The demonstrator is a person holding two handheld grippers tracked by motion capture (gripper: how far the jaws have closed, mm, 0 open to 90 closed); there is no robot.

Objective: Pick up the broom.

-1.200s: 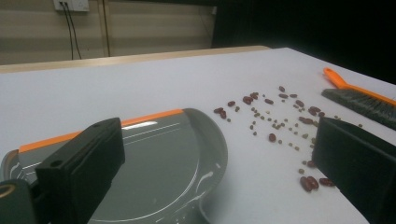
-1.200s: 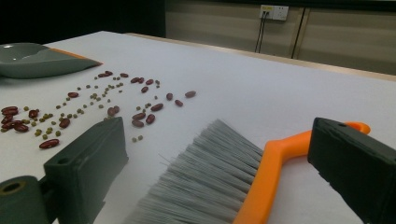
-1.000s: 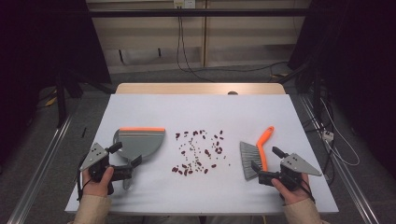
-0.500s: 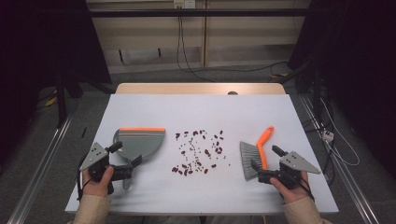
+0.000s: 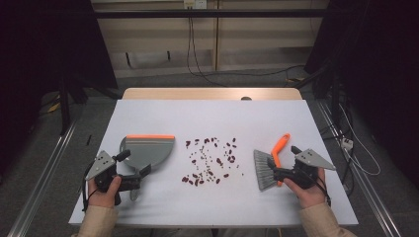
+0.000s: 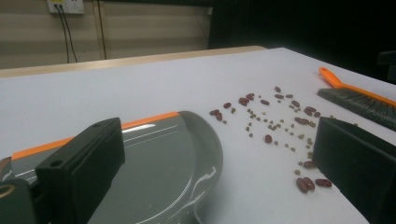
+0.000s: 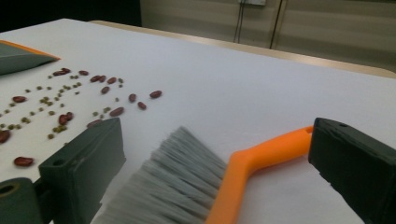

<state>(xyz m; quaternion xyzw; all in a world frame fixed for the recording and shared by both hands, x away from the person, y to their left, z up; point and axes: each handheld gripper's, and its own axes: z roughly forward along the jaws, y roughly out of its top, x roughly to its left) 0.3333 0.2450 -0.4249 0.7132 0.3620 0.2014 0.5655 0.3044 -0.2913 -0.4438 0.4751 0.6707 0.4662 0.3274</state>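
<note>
Reaching w/ both claws spread: left claw (image 5: 133,174) straddles dustpan (image 5: 148,150) handle, right claw (image 5: 274,170) straddles brush (image 5: 269,165), beans (image 5: 210,160) between on bench (image 5: 207,118). Next: clamp both, then sweep.

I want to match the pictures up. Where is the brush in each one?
High view: brush at right, by the right gripper.
Left gripper view: far right edge.
Right gripper view: bottom centre, between the jaws.
Shared landmark: scattered beans.
</note>
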